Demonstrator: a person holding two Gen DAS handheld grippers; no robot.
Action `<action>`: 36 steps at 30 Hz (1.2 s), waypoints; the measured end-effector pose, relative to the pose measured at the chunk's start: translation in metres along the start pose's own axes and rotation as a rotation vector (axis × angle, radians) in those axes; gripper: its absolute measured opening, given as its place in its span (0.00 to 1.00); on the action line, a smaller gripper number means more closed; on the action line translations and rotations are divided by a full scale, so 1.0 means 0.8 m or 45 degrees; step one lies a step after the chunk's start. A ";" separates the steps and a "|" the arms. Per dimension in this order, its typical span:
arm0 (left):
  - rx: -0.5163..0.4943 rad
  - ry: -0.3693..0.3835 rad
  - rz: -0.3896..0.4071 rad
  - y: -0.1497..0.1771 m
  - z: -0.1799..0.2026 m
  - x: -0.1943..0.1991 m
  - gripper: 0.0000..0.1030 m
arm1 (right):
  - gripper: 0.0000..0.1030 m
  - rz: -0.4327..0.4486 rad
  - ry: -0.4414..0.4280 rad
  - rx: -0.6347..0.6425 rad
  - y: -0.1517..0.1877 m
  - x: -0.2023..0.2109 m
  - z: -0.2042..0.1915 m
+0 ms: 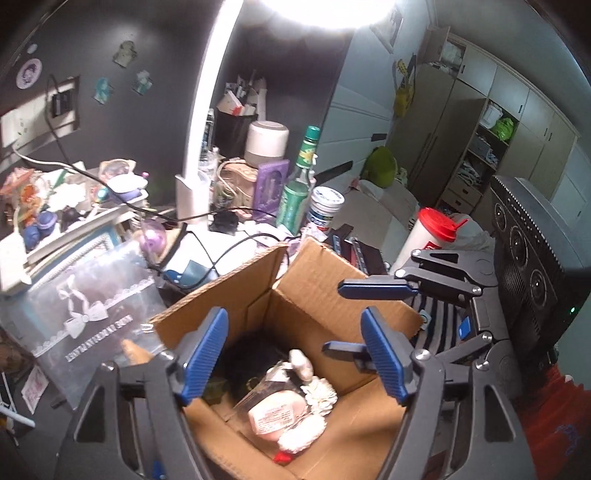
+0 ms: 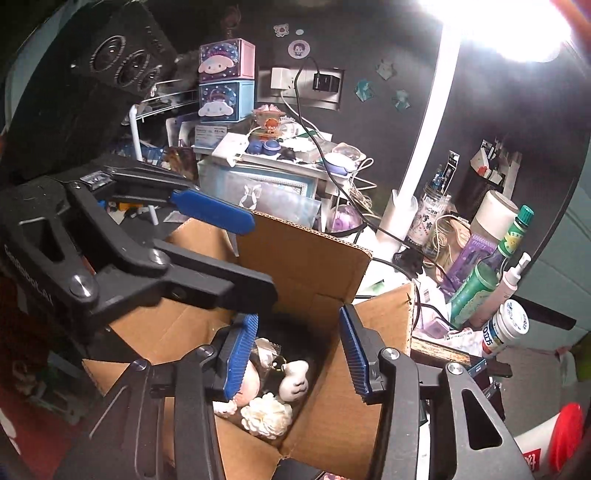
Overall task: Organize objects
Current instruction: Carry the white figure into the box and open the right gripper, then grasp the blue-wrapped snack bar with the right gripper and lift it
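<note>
Both hand-held grippers, left (image 1: pixel 295 354) and right (image 2: pixel 299 350), hover released and empty over the box (image 1: pixel 314 295), trinkets (image 1: pixel 291 402) inside. Looks like between items; next, grab more tabletop (image 1: pixel 236 236) clutter.

Between the spread jaws, the far bottom of the cardboard box (image 1: pixel 314 306) is lost in shadow; a dark shape there cannot be identified. Label print on the pink packet (image 1: pixel 275 415) is too blurred to read. The lamp head (image 1: pixel 325 11), above the jaws, is glare cut off by the frame's top edge.
</note>
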State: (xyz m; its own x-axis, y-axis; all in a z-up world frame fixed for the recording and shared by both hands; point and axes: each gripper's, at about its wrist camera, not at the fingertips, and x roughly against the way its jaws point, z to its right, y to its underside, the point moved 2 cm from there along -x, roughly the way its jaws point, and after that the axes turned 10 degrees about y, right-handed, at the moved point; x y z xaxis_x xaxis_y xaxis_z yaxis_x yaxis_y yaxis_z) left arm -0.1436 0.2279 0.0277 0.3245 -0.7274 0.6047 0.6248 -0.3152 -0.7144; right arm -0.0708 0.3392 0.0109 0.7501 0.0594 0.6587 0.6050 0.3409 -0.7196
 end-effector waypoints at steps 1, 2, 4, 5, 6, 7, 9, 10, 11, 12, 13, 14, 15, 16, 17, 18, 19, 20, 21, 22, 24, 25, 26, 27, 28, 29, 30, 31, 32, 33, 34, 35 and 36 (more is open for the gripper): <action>-0.003 -0.008 0.012 0.002 -0.001 0.007 0.70 | 0.40 0.003 0.001 0.006 -0.001 0.002 -0.003; 0.003 -0.020 0.029 0.005 -0.002 0.016 0.72 | 0.40 0.006 -0.002 0.011 -0.002 0.003 -0.008; 0.012 -0.040 0.068 0.012 -0.006 0.036 0.75 | 0.40 0.016 -0.015 0.019 -0.007 0.007 -0.017; 0.017 -0.050 0.084 0.015 -0.008 0.044 0.75 | 0.40 0.025 -0.018 0.026 -0.010 0.011 -0.023; 0.022 -0.062 0.102 0.019 -0.010 0.053 0.75 | 0.40 0.033 -0.020 0.031 -0.012 0.013 -0.029; 0.028 -0.089 0.127 0.025 -0.013 0.067 0.75 | 0.40 0.047 -0.029 0.037 -0.015 0.018 -0.037; 0.035 -0.135 0.164 0.036 -0.017 0.089 0.76 | 0.40 0.081 -0.069 0.043 -0.021 0.028 -0.054; 0.041 -0.172 0.193 0.045 -0.020 0.107 0.76 | 0.40 0.104 -0.097 0.048 -0.025 0.035 -0.066; 0.046 -0.195 0.214 0.052 -0.023 0.118 0.76 | 0.40 0.127 -0.121 0.054 -0.028 0.041 -0.078; 0.053 -0.217 0.235 0.060 -0.025 0.131 0.78 | 0.40 0.156 -0.153 0.064 -0.031 0.048 -0.094; 0.064 -0.248 0.264 0.072 -0.030 0.148 0.80 | 0.40 0.177 -0.184 0.075 -0.033 0.053 -0.111; 0.074 -0.274 0.284 0.083 -0.034 0.160 0.81 | 0.40 0.187 -0.209 0.083 -0.034 0.055 -0.123; 0.084 -0.295 0.297 0.092 -0.038 0.169 0.81 | 0.40 0.195 -0.243 0.096 -0.035 0.057 -0.138; 0.104 -0.332 0.314 0.108 -0.045 0.182 0.81 | 0.40 0.199 -0.291 0.115 -0.034 0.057 -0.160; 0.118 -0.359 0.326 0.119 -0.050 0.190 0.81 | 0.40 0.199 -0.316 0.125 -0.031 0.057 -0.174; 0.139 -0.395 0.343 0.134 -0.056 0.199 0.81 | 0.40 0.195 -0.355 0.140 -0.028 0.055 -0.192; 0.155 -0.416 0.352 0.145 -0.062 0.204 0.81 | 0.40 0.183 -0.398 0.157 -0.024 0.050 -0.214; 0.175 -0.440 0.362 0.162 -0.068 0.210 0.81 | 0.40 0.172 -0.421 0.165 -0.020 0.045 -0.228; 0.197 -0.452 0.369 0.179 -0.075 0.214 0.81 | 0.40 0.154 -0.448 0.169 -0.015 0.038 -0.242; 0.214 -0.455 0.372 0.189 -0.080 0.216 0.81 | 0.40 0.124 -0.474 0.167 -0.009 0.027 -0.255; 0.267 -0.469 0.377 0.219 -0.094 0.218 0.81 | 0.40 0.055 -0.499 0.153 0.005 0.001 -0.275; 0.293 -0.481 0.364 0.235 -0.101 0.216 0.81 | 0.40 0.012 -0.497 0.143 0.013 -0.015 -0.284; 0.309 -0.487 0.349 0.247 -0.106 0.213 0.81 | 0.40 -0.023 -0.484 0.136 0.019 -0.030 -0.289; 0.325 -0.485 0.334 0.257 -0.111 0.211 0.81 | 0.40 -0.056 -0.455 0.137 0.027 -0.045 -0.294; 0.338 -0.480 0.327 0.264 -0.114 0.209 0.81 | 0.40 -0.084 -0.408 0.146 0.034 -0.061 -0.297; 0.362 -0.468 0.320 0.276 -0.118 0.207 0.81 | 0.40 -0.116 -0.357 0.156 0.041 -0.077 -0.299; 0.375 -0.455 0.312 0.284 -0.121 0.205 0.81 | 0.40 -0.144 -0.319 0.159 0.046 -0.091 -0.298; 0.382 -0.449 0.305 0.288 -0.123 0.202 0.81 | 0.40 -0.164 -0.292 0.161 0.050 -0.101 -0.296; 0.387 -0.450 0.300 0.292 -0.123 0.200 0.81 | 0.40 -0.186 -0.252 0.165 0.054 -0.113 -0.294; 0.390 -0.450 0.292 0.296 -0.123 0.198 0.81 | 0.40 -0.203 -0.221 0.168 0.056 -0.123 -0.290; 0.392 -0.458 0.294 0.298 -0.123 0.197 0.81 | 0.40 -0.212 -0.205 0.169 0.057 -0.130 -0.288; 0.395 -0.455 0.293 0.301 -0.124 0.196 0.81 | 0.40 -0.223 -0.194 0.171 0.058 -0.135 -0.287; 0.396 -0.455 0.294 0.301 -0.125 0.195 0.81 | 0.39 -0.234 -0.182 0.174 0.060 -0.140 -0.285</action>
State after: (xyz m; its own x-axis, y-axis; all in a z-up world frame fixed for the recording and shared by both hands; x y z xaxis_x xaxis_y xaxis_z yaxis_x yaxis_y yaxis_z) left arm -0.0131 -0.0227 -0.0851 0.6663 -0.4863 0.5652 0.6723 0.0641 -0.7375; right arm -0.0648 0.1350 -0.1472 0.5797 0.1132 0.8069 0.6787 0.4809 -0.5550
